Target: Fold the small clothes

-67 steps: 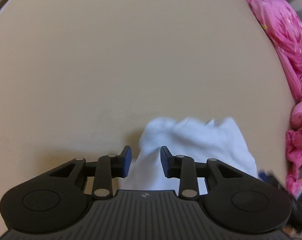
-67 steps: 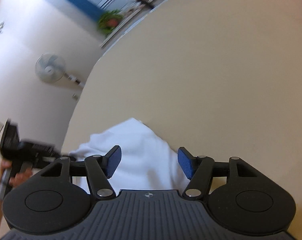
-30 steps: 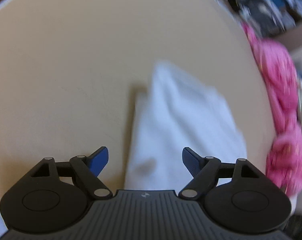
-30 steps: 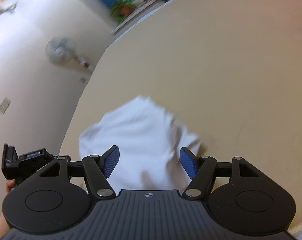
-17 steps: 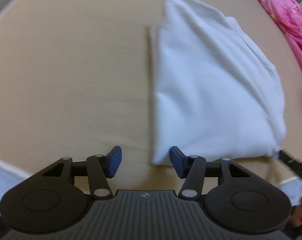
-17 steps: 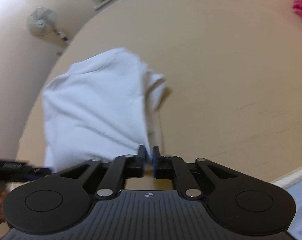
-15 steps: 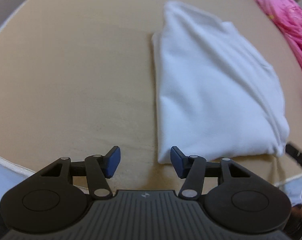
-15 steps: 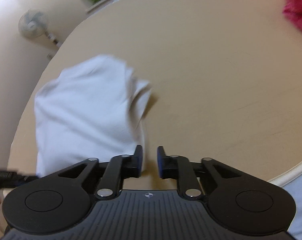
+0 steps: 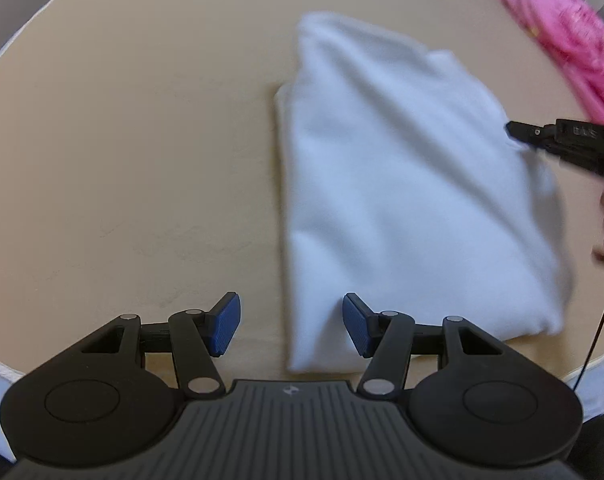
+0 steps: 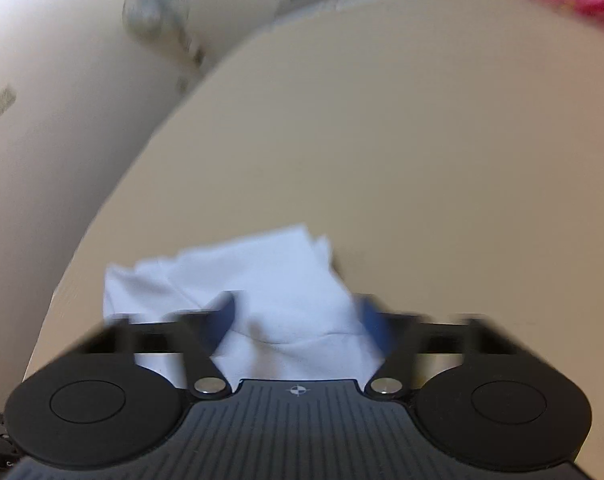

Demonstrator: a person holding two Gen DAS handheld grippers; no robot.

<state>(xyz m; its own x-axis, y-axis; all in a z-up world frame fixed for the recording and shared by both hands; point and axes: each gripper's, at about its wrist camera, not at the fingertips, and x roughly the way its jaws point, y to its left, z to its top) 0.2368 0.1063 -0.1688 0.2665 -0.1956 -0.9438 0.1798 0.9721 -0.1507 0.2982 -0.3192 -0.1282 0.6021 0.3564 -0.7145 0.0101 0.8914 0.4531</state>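
- Since half a second ago, the left gripper (image 9: 289, 330) has edged over the near left corner of the white garment (image 9: 402, 184); its jaws stand moderately wide, one pad on either side of that corner, pressing on nothing.
- On the right, the right gripper (image 10: 297, 320) has swung across, and its jaws, nearly closed a moment ago, have just been opening; cloth shows between them, but blur hides whether they touch it.
- My reading: one fold is finished and let go, and both grippers are lining up for the next.
- Folded into a long rectangle, the white garment lies flat on the tan table (image 9: 121, 140), near its front edge.
- Its long axis runs away from the left gripper, tilting slightly leftward at the far end.
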